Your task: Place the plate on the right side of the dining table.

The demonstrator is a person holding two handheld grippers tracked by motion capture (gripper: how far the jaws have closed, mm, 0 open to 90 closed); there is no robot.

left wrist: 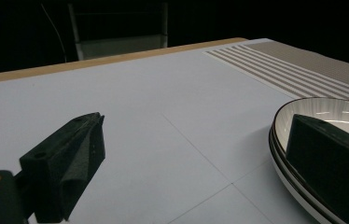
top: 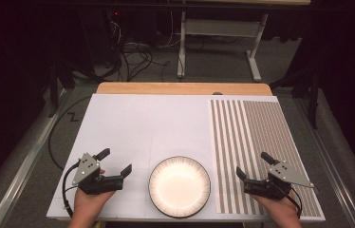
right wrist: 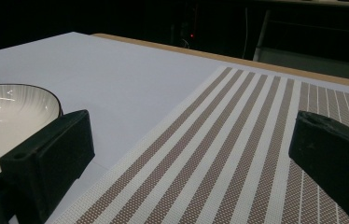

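plate (top: 179, 186) sits on the white worktop (top: 137, 128), beside a striped mat (top: 256, 142). left hand-held gripper (top: 117, 162) and right hand-held gripper (top: 252, 164) flank it, jaws apart, empty.

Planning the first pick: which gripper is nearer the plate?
Left, slightly. The left gripper hangs open just off the plate's left rim; the right gripper is open over the striped mat, slightly farther.

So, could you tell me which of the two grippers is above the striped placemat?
The right gripper: it hovers over the striped placemat, while the left gripper sits over plain white board beside the plate.
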